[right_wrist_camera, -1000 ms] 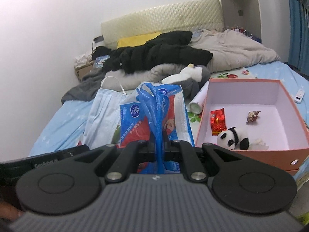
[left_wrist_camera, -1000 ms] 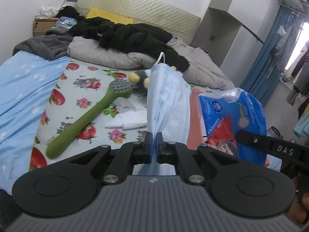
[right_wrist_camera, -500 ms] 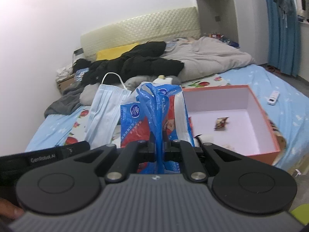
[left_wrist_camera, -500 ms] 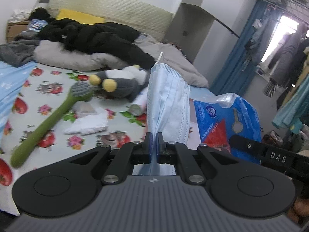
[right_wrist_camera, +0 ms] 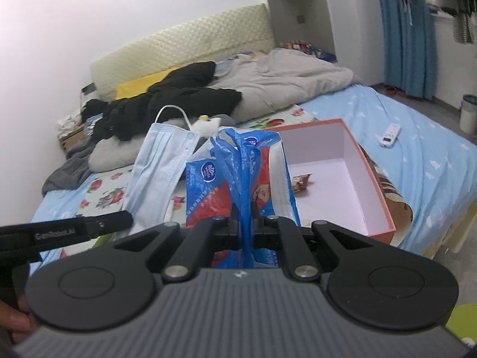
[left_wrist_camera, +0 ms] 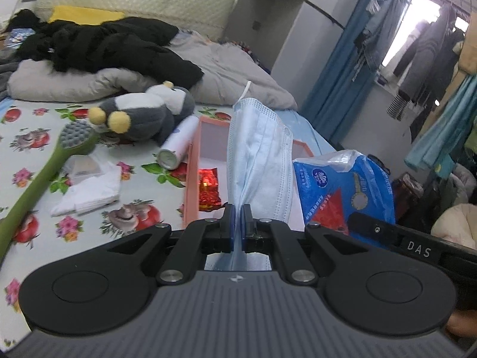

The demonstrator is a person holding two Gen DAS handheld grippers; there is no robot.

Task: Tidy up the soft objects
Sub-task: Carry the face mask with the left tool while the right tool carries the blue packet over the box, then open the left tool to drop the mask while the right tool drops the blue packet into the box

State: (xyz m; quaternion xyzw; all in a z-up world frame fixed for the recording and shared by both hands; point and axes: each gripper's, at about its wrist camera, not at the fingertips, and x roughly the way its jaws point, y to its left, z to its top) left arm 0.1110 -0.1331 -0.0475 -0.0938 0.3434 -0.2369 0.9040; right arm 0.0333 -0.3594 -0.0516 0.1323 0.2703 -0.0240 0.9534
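So we had both hands full at this point: the left gripper was pinched tight on the blue face mask, which stood up out of the jaws with its white ear loop on top, and the right gripper was clamped on the bunched blue plastic of the tissue pack, which rose in front of that camera the same way. Both were up in the air near the front edge of the bed, just beside each other, with the pink box lying open on the bedding beyond them. Our guess was that both were headed for that box, so the trick was to carry each one well over the wall before letting go, since a floppy mask can drape over the rim and the pack looked bulky enough to snag on the edge. Dropping them one at a time seemed smarter, because the grippers sat so close together. The box already held a red snack packet. Around it, on the fruit-print sheet, we had a grey plush toy, a green brush, a white can and some folded white cloth. Further back were a black coat, a grey duvet, the quilted headboard and blue curtains.
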